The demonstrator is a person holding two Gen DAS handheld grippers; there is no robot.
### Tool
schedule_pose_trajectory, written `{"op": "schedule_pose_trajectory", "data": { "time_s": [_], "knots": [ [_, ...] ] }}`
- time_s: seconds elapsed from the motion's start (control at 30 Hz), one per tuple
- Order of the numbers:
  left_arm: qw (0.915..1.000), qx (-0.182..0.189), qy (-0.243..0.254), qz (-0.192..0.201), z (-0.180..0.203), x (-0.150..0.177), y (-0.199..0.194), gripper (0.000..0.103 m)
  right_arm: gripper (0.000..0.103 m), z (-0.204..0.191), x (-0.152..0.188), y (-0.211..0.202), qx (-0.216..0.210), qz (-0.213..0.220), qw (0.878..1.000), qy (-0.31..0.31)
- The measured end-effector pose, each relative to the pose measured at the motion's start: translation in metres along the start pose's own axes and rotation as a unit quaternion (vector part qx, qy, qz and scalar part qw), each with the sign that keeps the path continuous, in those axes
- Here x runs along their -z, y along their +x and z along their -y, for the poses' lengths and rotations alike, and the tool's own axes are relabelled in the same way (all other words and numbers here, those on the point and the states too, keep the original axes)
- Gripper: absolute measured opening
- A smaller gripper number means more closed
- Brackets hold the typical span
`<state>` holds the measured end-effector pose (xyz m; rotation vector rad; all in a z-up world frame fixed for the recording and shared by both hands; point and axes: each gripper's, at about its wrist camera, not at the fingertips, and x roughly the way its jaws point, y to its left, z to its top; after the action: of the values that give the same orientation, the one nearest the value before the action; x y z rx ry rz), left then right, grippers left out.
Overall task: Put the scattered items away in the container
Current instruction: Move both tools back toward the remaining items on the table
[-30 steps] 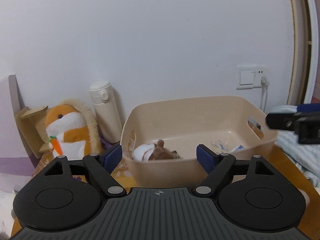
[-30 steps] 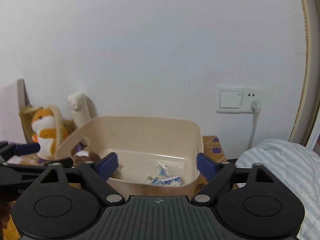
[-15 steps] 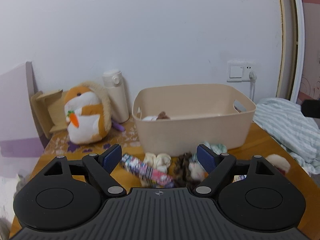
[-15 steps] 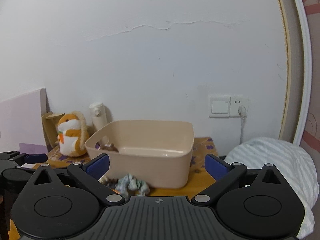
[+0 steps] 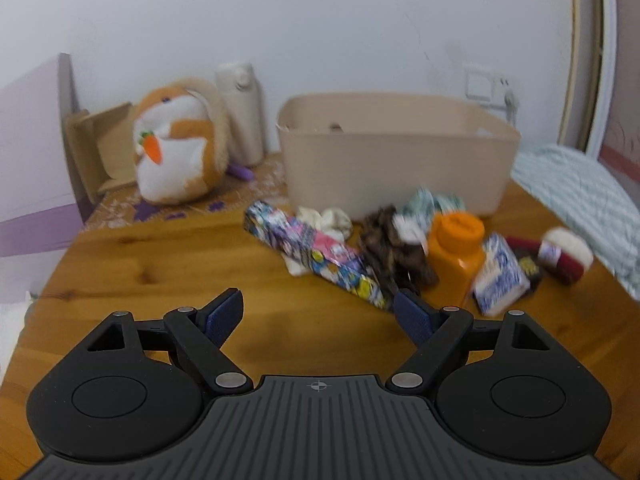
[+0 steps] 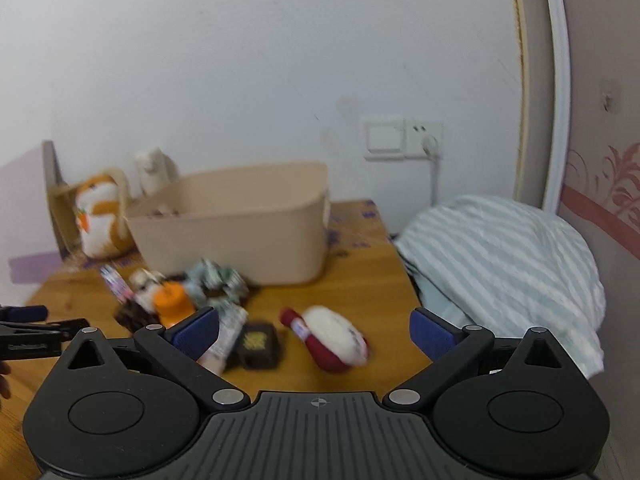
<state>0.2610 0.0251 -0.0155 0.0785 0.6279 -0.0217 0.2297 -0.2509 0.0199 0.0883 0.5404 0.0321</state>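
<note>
Both grippers are hanging over the near part of the wooden table [image 5: 160, 264], w/ nothing in them: the left gripper [image 5: 319, 314] is sitting w/ its jaws spread wide, released, and the right gripper [image 6: 314, 330] is likewise gaping open, empty. Just beyond the left one, a colourful printed box [image 5: 316, 254] is lying at a slant, w/ a brown furry toy [image 5: 394, 250], an orange bottle [image 5: 456, 256] and a blue-white packet [image 5: 500, 274] crowding to its right. Farther right, a red-and-white plush roll [image 6: 332, 338] is lying beside a small dark box [image 6: 258, 344], approx. between the right gripper's fingers. Behind the heap, a cream sock bundle [image 5: 326, 218] and a greenish cloth ball [image 5: 434, 202] are resting close to the beige container [image 5: 396, 160]. Far left, a hamster plush [image 5: 180, 144] and a cream flask [image 5: 242, 112] are standing by the wall; a striped blanket [image 6: 500, 264] is bunching far right.
</note>
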Motion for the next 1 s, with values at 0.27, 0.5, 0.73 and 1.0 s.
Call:
{"op": "schedule_pose_trajectory", "data": {
  "time_s": [0.27, 0.5, 0.73, 1.0],
  "knots": [
    [0.9985, 0.003, -0.053, -0.009, -0.015, 0.001, 0.022, 0.084, 0.103, 0.001, 0.016, 0.023, 0.039, -0.022, 0.998, -0.045],
    [0.9925, -0.003, -0.121, -0.017, -0.038, -0.011, 0.041, 0.084, 0.103, 0.001, 0.023, 0.051, 0.048, -0.044, 0.997, -0.049],
    [0.9804, 0.019, -0.193, -0.036, -0.051, -0.02, 0.064, 0.084, 0.102, -0.005, 0.023, 0.077, 0.075, -0.059, 0.991, -0.092],
    [0.9726, 0.008, -0.227, -0.047, -0.052, -0.032, 0.088, 0.084, 0.102, -0.004, 0.02, 0.105, 0.078, -0.082, 0.988, -0.109]
  ]
}}
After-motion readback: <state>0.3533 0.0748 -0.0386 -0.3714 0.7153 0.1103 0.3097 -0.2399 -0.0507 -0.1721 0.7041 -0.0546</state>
